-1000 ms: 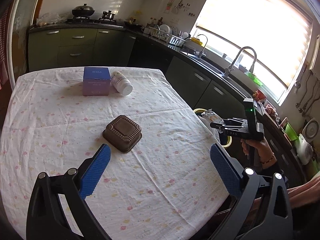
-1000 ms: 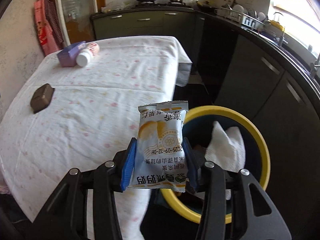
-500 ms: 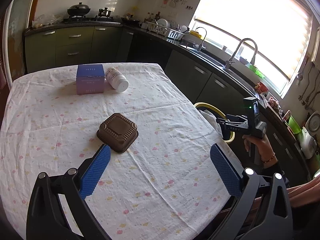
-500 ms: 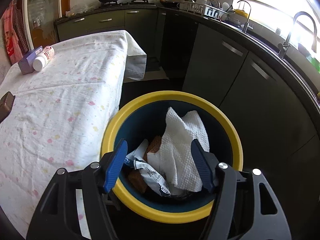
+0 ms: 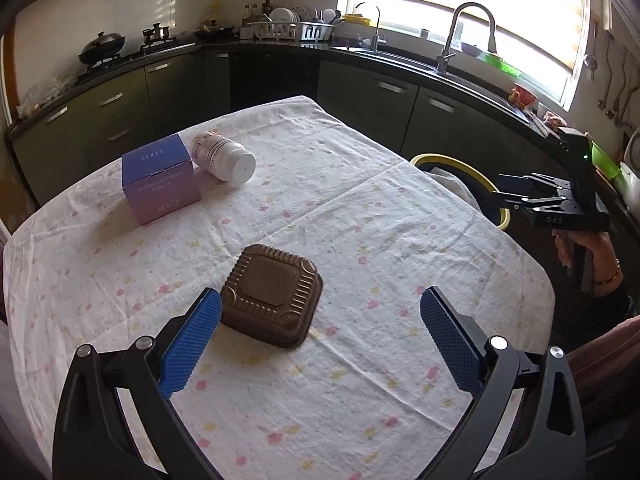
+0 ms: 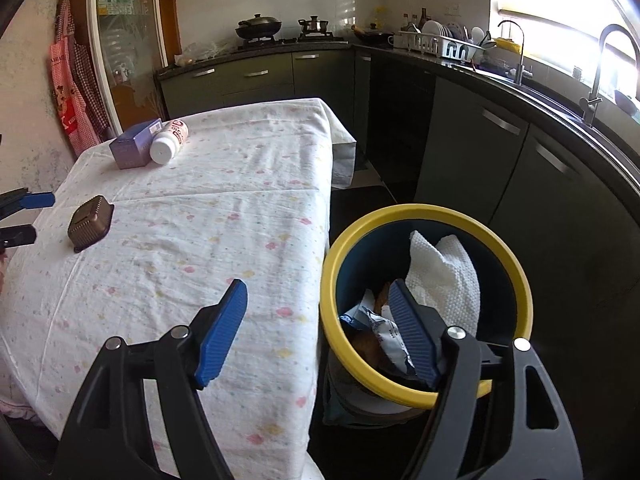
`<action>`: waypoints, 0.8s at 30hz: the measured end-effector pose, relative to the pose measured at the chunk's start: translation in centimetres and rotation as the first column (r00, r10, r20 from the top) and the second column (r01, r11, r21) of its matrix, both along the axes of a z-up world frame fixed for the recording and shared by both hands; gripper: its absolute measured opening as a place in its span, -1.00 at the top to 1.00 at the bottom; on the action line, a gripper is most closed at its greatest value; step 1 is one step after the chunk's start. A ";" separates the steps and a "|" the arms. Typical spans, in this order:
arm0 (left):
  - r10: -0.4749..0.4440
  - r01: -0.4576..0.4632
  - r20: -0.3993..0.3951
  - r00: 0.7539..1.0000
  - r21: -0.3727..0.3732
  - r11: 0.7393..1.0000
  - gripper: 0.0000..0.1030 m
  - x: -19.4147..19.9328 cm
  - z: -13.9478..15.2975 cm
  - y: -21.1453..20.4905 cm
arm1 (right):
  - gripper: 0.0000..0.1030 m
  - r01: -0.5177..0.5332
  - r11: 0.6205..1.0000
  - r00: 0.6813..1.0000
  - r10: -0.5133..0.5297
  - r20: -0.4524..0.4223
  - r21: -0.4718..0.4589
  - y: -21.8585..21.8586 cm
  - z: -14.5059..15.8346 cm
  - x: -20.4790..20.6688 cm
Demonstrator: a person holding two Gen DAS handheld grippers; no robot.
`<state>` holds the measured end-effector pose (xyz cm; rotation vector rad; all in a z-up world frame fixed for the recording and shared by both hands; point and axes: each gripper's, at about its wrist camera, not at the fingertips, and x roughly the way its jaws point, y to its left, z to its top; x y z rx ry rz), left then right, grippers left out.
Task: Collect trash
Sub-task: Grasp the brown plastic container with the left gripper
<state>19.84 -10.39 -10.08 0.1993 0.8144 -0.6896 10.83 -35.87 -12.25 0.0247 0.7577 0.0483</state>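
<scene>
Tray point(image 5: 272, 294) next, by my reckoning: the brown ribbed plastic one lies upside down on the tablecloth point(image 5: 360, 240) at lower centre of the left wrist view, just beside the inner pad of my left gripper point(image 5: 320, 332), whose jaws stand wide apart and hold nothing; to take it well I would shift left until the tray sits midway between the pads, come down low, and close on two opposite ribbed walls, since the thin plastic will likely flex; I would squeeze gently. My right gripper point(image 6: 320, 332) is likewise spread and empty, low in its own frame, one pad over the table edge and the other over the bin point(image 6: 516, 264) with the yellow rim.

The right wrist view looks into the bin: a white paper towel point(image 6: 444, 276) and a snack packet point(image 6: 380, 328) lie inside; the left view shows only a slice of the rim at right of frame. The left view shows the purple box point(image 5: 160, 184) and the white bottle point(image 5: 224, 158) on its side, touching at upper left.
</scene>
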 end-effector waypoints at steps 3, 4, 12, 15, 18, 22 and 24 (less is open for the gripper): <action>-0.022 0.022 0.002 1.000 0.023 0.999 -0.91 1.8 -1.2 0.0 | -0.35 0.002 1.000 1.000 -0.002 -0.009 0.010 0.3 -0.3 0.0; -0.033 0.033 -0.007 0.999 0.027 0.999 -0.91 2.4 -1.7 0.0 | -0.35 0.003 1.000 1.000 -0.003 -0.012 0.014 0.4 -0.3 0.0; -0.100 0.101 -0.028 0.995 0.040 0.994 -0.91 4.2 -3.7 -0.3 | -0.35 0.027 0.999 0.999 -0.026 -0.026 0.034 0.3 -0.9 0.2; -0.093 0.094 -0.017 0.995 0.046 0.994 -0.86 4.6 -3.9 -0.4 | -0.35 0.029 0.998 0.999 -0.027 -0.033 0.047 0.4 -1.1 0.5; -0.093 0.093 -0.013 0.996 0.050 0.994 -0.76 4.8 -3.9 -0.4 | -0.35 0.030 0.998 0.999 -0.028 -0.038 0.051 0.5 -1.3 0.8; -0.094 0.094 -0.008 0.996 0.059 0.994 -0.49 4.8 -4.1 -0.5 | -0.35 0.022 0.998 0.999 -0.020 -0.039 0.053 0.8 -1.3 1.0; -0.096 0.097 -0.012 0.995 0.063 0.993 -0.34 4.8 -4.3 -0.6 | -0.35 0.019 0.998 0.999 -0.017 -0.041 0.056 0.9 -1.3 1.2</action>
